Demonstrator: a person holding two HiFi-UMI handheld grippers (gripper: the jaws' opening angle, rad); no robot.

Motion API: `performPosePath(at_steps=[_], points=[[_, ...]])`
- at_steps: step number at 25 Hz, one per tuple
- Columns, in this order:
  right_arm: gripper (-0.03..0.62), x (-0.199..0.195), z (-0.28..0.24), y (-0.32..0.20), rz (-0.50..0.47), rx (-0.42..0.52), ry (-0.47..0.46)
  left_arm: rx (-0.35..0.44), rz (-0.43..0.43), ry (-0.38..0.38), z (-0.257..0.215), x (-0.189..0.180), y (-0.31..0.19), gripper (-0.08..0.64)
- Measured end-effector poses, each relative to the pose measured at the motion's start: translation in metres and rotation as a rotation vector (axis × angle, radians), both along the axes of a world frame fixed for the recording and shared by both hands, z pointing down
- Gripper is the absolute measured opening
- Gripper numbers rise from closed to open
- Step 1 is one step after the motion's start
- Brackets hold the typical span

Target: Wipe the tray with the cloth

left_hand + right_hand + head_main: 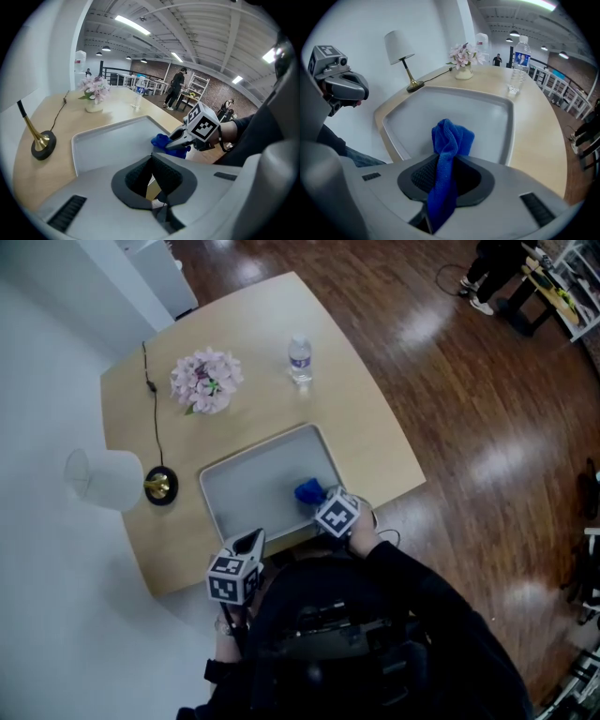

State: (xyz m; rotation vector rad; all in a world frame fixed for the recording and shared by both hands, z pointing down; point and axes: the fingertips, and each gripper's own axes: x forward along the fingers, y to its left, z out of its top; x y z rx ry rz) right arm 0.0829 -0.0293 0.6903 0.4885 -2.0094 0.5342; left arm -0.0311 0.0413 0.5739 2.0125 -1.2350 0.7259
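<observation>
Head view, tray: lies at the near edge of the counter, close to the person, probably for easy reach.
Head view, cloth: blue and bunched at the tray's near right corner, under the right gripper.
Left gripper view, left gripper: fingers closed tip to tip on nothing, held above the tray's near rim, perhaps ready to steady it.
Right gripper view, right gripper: fingers pinch the cloth, whose free end juts forward over the tray floor as a wiping pad.
</observation>
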Motion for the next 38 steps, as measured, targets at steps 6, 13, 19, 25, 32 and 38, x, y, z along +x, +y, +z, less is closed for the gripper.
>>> performPosePath(at_steps=[6,13,19,25,32,38], points=[[0.094,0.033,0.004,-0.011,0.007,0.008,0.035,-0.001,-0.006,-0.002,0.002,0.021,-0.007,0.0],[0.094,0.047,0.003,-0.017,0.053,-0.018,0.02,0.002,-0.02,-0.002,0.002,0.029,-0.01,0.002],[0.094,0.052,0.004,-0.026,0.083,-0.019,0.033,0.006,-0.031,-0.001,0.0,0.021,-0.008,0.0],[0.092,0.052,0.003,-0.026,0.126,-0.025,0.042,0.007,-0.052,-0.003,0.0,0.0,0.0,0.0],[0.092,0.006,-0.045,-0.028,0.078,0.063,-0.071,0.016,-0.072,-0.004,0.0,-0.031,0.009,0.0],[0.092,-0.073,-0.063,-0.014,-0.054,0.081,-0.109,0.021,-0.11,0.006,0.002,-0.067,0.021,0.0]])
